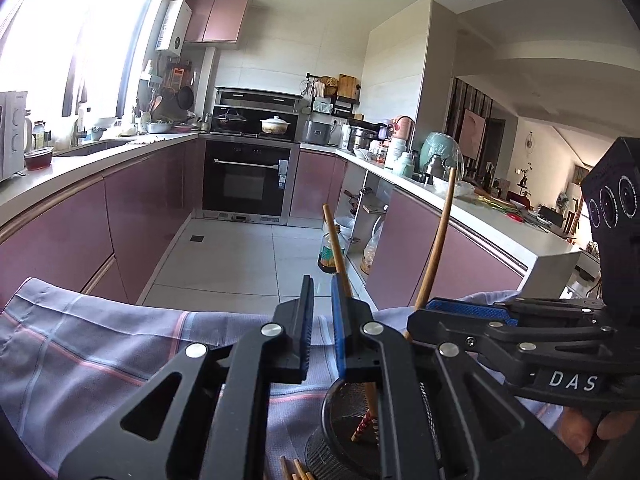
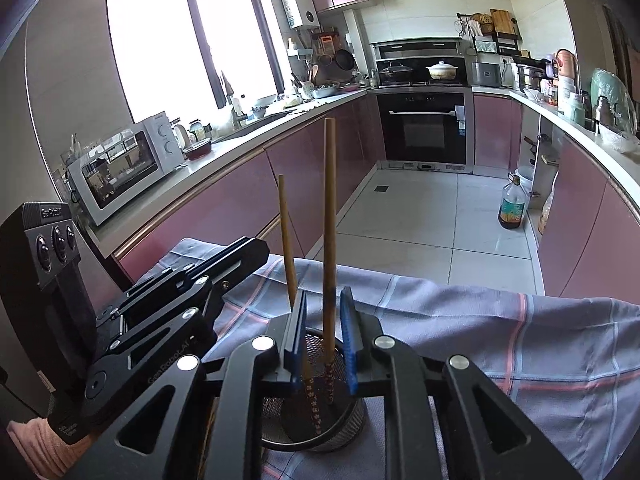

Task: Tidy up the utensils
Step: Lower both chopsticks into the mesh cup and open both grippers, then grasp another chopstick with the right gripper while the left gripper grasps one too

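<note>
Black mesh holder [image 2: 320, 420] sits on the checked cloth [image 2: 500, 340] covering the surface, two wooden chopsticks [image 2: 329, 240] upright inside. Right tool [image 2: 324, 336] straddles one chopstick, jaws parted; left tool [image 1: 322, 320] gapes narrowly, holding nothing. Beyond stands an oven [image 2: 424, 128].

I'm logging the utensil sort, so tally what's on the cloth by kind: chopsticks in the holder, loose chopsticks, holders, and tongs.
Chopsticks standing in the holder: 2
Loose chopsticks on the cloth, ends only at the frame edge: at least 2
Black mesh holder: 1
Tongs, left tongs and right tongs: 2
Total: at least 7
</note>
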